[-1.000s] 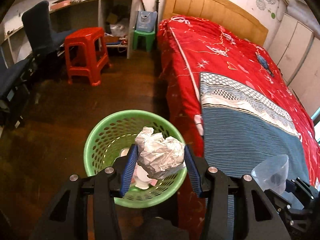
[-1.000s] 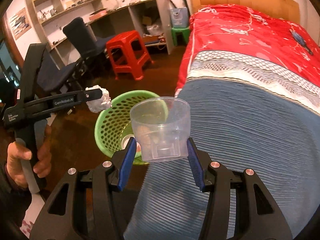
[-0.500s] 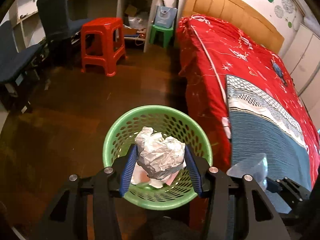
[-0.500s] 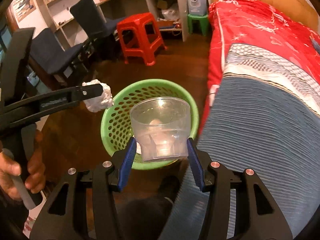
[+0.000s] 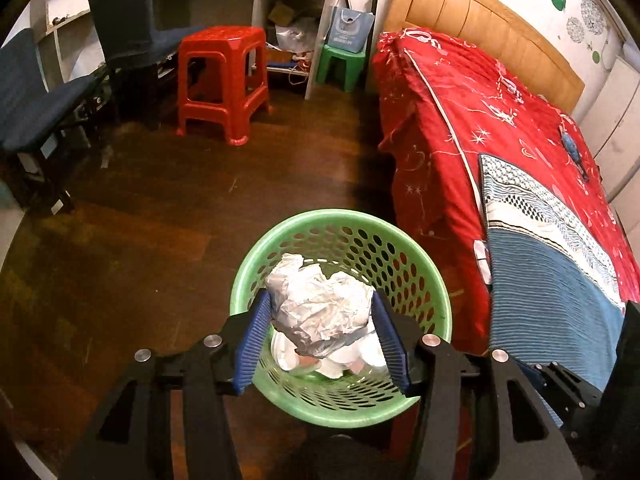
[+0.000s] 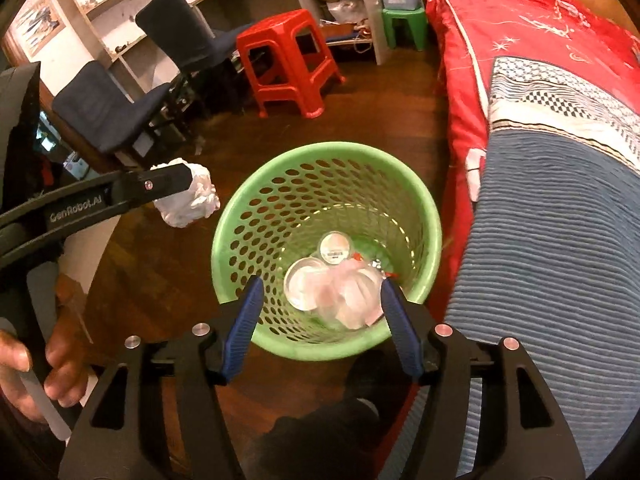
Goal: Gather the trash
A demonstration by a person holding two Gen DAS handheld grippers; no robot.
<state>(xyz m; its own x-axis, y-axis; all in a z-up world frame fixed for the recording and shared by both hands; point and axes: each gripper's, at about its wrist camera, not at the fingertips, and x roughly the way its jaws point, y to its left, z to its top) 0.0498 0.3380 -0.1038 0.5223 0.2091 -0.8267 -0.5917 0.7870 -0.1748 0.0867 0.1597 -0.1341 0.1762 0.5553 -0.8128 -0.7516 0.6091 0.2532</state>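
Left wrist view: left hand-held gripper (image 5: 320, 338) at lower centre, pinching a crumpled paper ball (image 5: 320, 312) between its blue pads (image 5: 252, 344). Ball held above the near half of the green basket (image 5: 400, 236), which stands on the brown floor (image 5: 160, 220) just beside the bed (image 5: 560, 300) at right. White scraps visible under the ball, inside the basket.

Right wrist view: right hand-held gripper (image 6: 322, 326) at lower centre, jaws spread with nothing between them, hanging over the basket's near rim. In the basket's bottom, seen between the pads: a clear cup (image 6: 352, 296) lying on its side, two round lids (image 6: 336, 246) and white scraps. Ball at left of the frame, clamped at the tip of the left hand-held gripper, outside the basket's left rim and above the floor. Hand (image 6: 36, 372) at lower left, gripping the handle. Red stool (image 6: 286, 60) and dark chairs (image 6: 108, 112) in the upper half.
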